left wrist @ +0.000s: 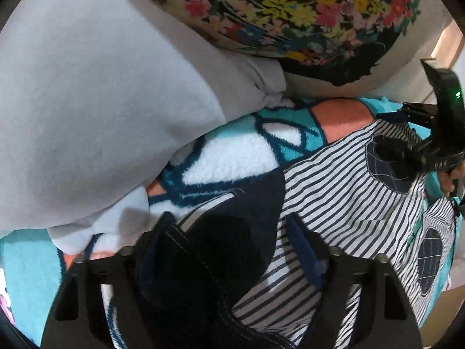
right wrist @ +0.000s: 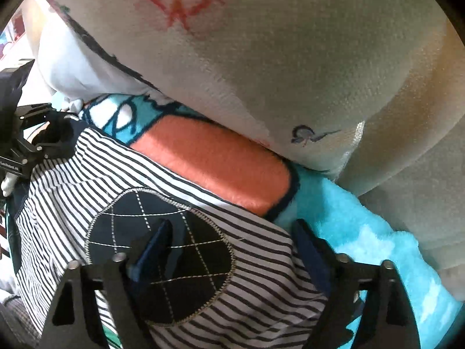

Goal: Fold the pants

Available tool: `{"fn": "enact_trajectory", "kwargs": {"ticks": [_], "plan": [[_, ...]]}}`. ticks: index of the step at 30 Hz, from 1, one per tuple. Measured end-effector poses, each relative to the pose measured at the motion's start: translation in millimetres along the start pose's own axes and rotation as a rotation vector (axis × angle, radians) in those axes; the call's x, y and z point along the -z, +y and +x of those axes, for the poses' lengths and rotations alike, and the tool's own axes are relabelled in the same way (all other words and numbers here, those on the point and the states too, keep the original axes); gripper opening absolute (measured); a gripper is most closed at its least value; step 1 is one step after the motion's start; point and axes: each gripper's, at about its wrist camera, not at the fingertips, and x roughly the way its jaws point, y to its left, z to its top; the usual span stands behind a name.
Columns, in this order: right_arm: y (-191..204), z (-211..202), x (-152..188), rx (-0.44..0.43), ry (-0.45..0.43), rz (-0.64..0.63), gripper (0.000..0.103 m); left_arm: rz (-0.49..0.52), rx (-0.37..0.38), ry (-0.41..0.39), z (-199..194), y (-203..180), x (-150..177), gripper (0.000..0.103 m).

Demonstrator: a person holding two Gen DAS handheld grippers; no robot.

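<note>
The pants (left wrist: pixel 343 180) are white with thin navy stripes, a navy waist part and round navy quilted patches. They lie on a turquoise, white and orange fleece blanket (left wrist: pixel 232 157). My left gripper (left wrist: pixel 232 224) is open, its fingers straddling the navy waist part (left wrist: pixel 232 232). My right gripper (right wrist: pixel 232 232) is open, its fingers on either side of a round patch (right wrist: pixel 162 267) on the pants (right wrist: pixel 72 180). The right gripper also shows at the right edge of the left wrist view (left wrist: pixel 436 133); the left one shows at the left edge of the right wrist view (right wrist: pixel 32 133).
A grey-white garment or pillow (left wrist: pixel 87 101) lies at the left of the blanket. A floral pillow (left wrist: pixel 290 11) sits behind it. A cream pillow with a red mark (right wrist: pixel 261 58) rests on the blanket (right wrist: pixel 363 232) beyond the pants.
</note>
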Motion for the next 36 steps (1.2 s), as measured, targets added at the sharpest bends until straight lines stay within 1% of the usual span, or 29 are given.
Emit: {"fn": "enact_trajectory", "kwargs": {"ticks": [1,2,3,4,6,9,13,16,20,23,24,25,26,27,30,31,34,36], "plan": [[-1,-4,0,-0.015,-0.01,0.008,0.053,0.004,-0.016,-0.006,-4,-1,1,0.044],[-3,-9,0,-0.046,-0.011,0.025,0.029,-0.001,-0.021,-0.005,-5,-5,-1,0.022],[-3,-12,1,-0.062,-0.007,0.034,0.014,-0.011,-0.016,-0.004,-7,-3,-2,0.01],[-3,-15,1,-0.061,-0.004,0.031,0.013,-0.026,-0.014,-0.008,-11,-2,-1,0.009],[2,-23,4,-0.03,-0.003,0.01,0.01,-0.041,-0.029,-0.032,-22,-2,2,0.009],[11,-35,4,0.003,-0.024,0.001,0.009,-0.057,-0.052,-0.078,-42,-2,7,0.008],[21,-71,13,0.05,-0.088,-0.004,0.009,-0.086,-0.046,-0.157,-79,-10,19,0.008],[43,-98,30,0.089,-0.145,-0.004,0.009,-0.097,-0.05,-0.212,-109,-19,38,0.008],[71,-124,52,0.109,-0.208,0.007,0.009,-0.106,-0.056,-0.275,-142,-33,70,0.008],[88,-147,80,0.112,-0.259,0.022,0.009,-0.105,-0.091,-0.323,-159,-46,99,0.008],[98,-145,84,0.112,-0.274,0.028,0.009,-0.106,-0.108,-0.34,-165,-50,113,0.008],[110,-144,92,0.113,-0.288,0.04,0.009,-0.11,-0.114,-0.349,-162,-55,122,0.008],[116,-149,107,0.106,-0.306,0.058,0.009,-0.121,-0.109,-0.352,-164,-56,136,0.008],[123,-146,113,0.103,-0.314,0.068,0.009,-0.13,-0.101,-0.351,-163,-58,146,0.008],[141,-141,149,0.074,-0.338,0.126,0.009,-0.142,-0.096,-0.339,-156,-64,174,0.008],[144,-139,158,0.063,-0.341,0.142,0.009,-0.148,-0.095,-0.33,-152,-65,186,0.008],[151,-131,192,0.031,-0.345,0.206,0.009,-0.168,-0.082,-0.315,-142,-68,208,0.01],[156,-127,210,0.029,-0.343,0.24,0.012,-0.18,-0.079,-0.311,-141,-68,222,0.014]]}}
